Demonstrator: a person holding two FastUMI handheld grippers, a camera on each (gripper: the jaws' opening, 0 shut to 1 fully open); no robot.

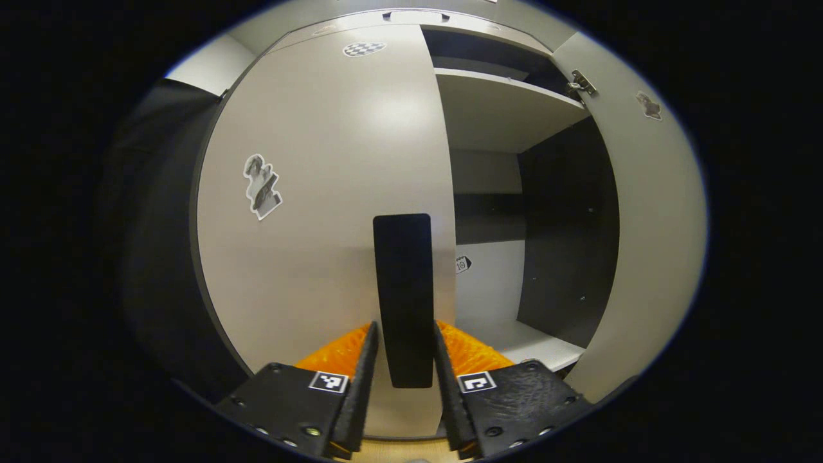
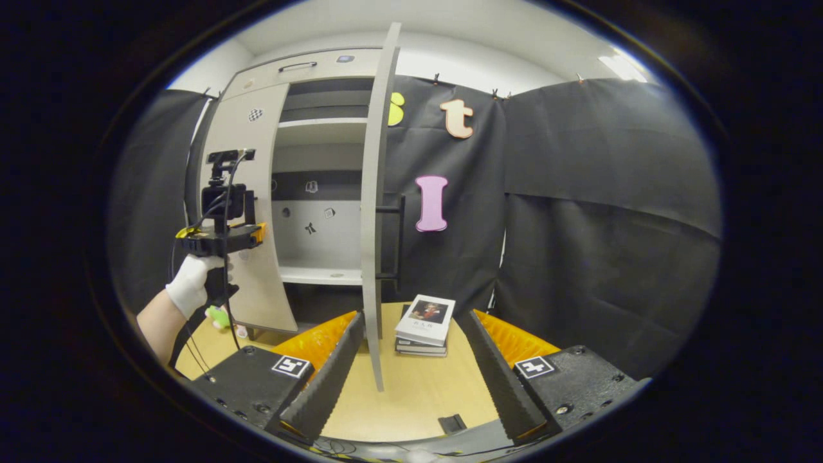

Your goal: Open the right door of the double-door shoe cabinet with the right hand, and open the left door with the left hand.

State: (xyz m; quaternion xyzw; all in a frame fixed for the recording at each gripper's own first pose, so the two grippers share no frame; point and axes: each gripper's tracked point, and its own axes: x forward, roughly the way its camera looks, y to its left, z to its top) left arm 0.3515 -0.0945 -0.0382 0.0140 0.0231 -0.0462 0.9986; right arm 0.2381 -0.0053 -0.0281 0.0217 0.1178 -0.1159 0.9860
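Straddling the left door's handle, the left tool sits apart, fingers not clamping it.

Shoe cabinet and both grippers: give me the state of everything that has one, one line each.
Right door: swung wide open.
Left door: closed or nearly so.
Left door handle: between the left gripper's jaws.
Left gripper: jaws close around the handle; contact not certain.
Right gripper: jaws open, holding nothing.
Stack of books: closed, lying flat on the table.
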